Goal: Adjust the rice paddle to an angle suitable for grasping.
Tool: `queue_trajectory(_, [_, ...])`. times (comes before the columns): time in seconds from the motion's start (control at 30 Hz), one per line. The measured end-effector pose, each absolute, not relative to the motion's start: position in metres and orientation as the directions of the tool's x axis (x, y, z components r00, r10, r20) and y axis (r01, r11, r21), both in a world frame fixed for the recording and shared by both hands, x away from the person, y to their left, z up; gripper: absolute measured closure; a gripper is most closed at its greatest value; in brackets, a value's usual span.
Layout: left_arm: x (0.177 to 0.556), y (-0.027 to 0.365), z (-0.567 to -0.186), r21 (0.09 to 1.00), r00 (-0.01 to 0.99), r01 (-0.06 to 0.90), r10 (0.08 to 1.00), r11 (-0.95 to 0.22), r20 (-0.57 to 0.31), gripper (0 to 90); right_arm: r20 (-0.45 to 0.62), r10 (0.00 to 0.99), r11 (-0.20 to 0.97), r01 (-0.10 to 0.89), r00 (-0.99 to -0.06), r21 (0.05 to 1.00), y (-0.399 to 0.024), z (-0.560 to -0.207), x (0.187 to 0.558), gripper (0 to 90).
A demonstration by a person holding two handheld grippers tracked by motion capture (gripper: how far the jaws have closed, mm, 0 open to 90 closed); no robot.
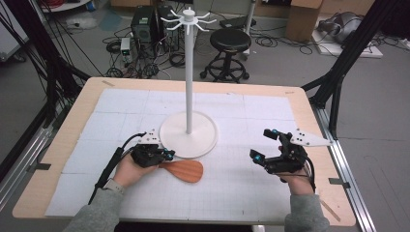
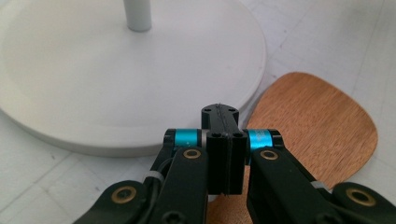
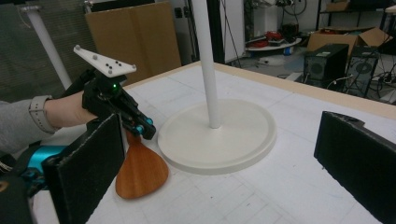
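**Left Claw Clenched Over Wooden Spatula Handle; Right Claw Standing Released**

No containers are being seen on the table point(image 1: 72, 130); nothing is being held inside anything. The nearest bearing item is the white stand point(image 1: 188, 96), whose round base point(image 2: 93, 84) is being observed flat on the white gridded mat point(image 1: 241, 193), with its pole rising upright to a ring of hooks at the top.

The wooden spatula point(image 1: 186, 170) is being observed on the mat, just beside the near edge of the stand's base. Its broad blade is pointing toward the middle of the table, and its handle end is running in under the left gripper. In the left gripper view the blade point(image 2: 322, 130) is being seen partly tucked against the base's rim; whether the two are touching cannot be told.

The left gripper point(image 1: 167, 154) is being held low over the handle end of the spatula. Its jaws are being shown pressed together in its own view, pad against pad. Whether the handle is being pinched between them or merely lying beneath them cannot be told, as the tips are being hidden by the gripper's body.

The right gripper point(image 1: 268, 145) is being held well apart from the spatula, at the right of the mat. Its jaws are standing wide and released, with nothing between them.
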State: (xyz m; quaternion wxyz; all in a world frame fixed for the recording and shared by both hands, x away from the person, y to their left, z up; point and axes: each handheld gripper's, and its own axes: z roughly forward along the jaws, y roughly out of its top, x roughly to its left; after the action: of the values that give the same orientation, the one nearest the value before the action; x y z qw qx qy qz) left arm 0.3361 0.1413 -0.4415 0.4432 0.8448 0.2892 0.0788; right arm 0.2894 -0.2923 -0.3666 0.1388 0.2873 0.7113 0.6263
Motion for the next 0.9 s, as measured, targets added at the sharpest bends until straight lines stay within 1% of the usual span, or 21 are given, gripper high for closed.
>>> queue_trajectory(0.07, [0.336, 0.14, -0.444, 0.781, 0.821, 0.422, 0.56, -0.461, -0.113, 89.6, 0.168, 0.582, 0.047, 0.238, -0.796, 0.97, -0.293, -0.366, 0.289, 1.0])
queue_trajectory(0.43, [0.336, 0.136, -0.448, 0.771, 0.824, 0.426, 0.555, -0.472, -0.115, 89.6, 0.166, 0.579, 0.056, 0.243, -0.798, 0.969, -0.292, -0.367, 0.29, 1.0])
queue_trajectory(0.57, [0.334, 0.135, -0.448, 0.766, 0.836, 0.423, 0.535, -0.484, -0.124, 89.7, 0.169, 0.578, 0.055, 0.244, -0.798, 0.968, -0.291, -0.367, 0.29, 1.0])
queue_trajectory(0.63, [0.331, 0.133, -0.447, 0.764, 0.843, 0.408, 0.528, -0.5, -0.104, 89.8, 0.167, 0.578, 0.055, 0.243, -0.798, 0.969, -0.291, -0.367, 0.29, 1.0])
queue_trajectory(0.9, [0.319, 0.131, -0.445, 0.748, 0.871, 0.385, 0.482, -0.541, -0.099, 89.8, 0.166, 0.577, 0.063, 0.246, -0.8, 0.967, -0.291, -0.368, 0.29, 1.0])
